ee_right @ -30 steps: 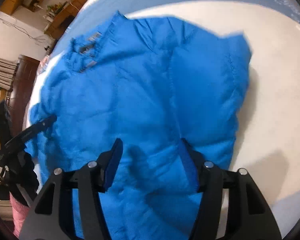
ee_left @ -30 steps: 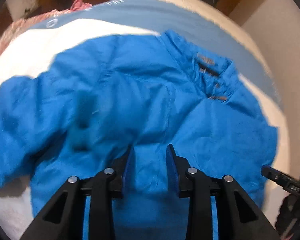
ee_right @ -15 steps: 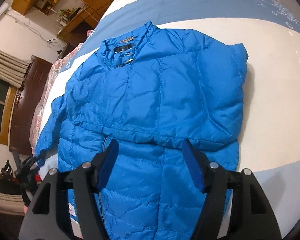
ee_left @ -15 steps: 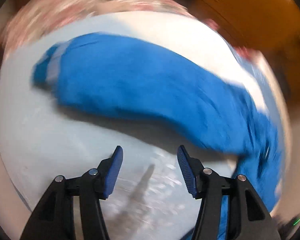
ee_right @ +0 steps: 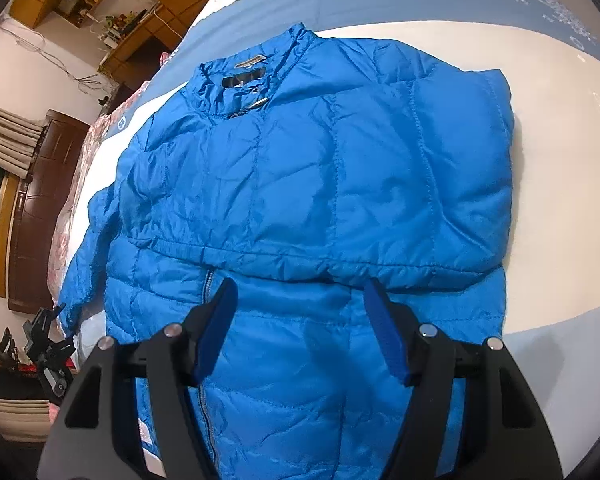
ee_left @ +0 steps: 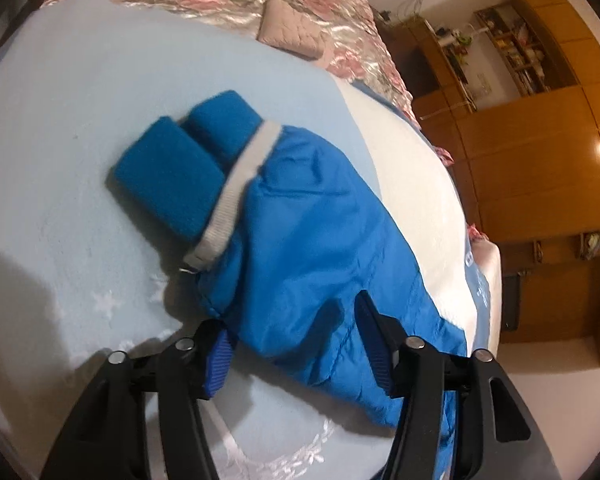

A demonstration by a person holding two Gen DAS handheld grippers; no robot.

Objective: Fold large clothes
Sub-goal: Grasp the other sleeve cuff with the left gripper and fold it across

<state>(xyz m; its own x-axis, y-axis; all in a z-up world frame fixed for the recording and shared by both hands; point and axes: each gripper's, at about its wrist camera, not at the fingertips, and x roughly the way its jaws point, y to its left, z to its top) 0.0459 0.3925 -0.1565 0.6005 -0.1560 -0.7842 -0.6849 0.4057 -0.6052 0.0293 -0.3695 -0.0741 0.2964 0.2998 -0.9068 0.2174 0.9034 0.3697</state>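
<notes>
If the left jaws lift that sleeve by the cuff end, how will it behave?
The sleeve will probably drape limply, since it looks soft and wrinkled. Its shiny shell may slip; the knit cuff looks grippier. Likely light for its bulk, being puffy.

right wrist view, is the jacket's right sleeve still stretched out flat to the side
No, the right sleeve lies folded across the chest of the blue jacket, its cuff end toward the zipper, while the right gripper hangs open above.

Shiny quilted nylon jacket (ee_right: 320,184) with matt fleece cuff (ee_left: 172,176).
</notes>
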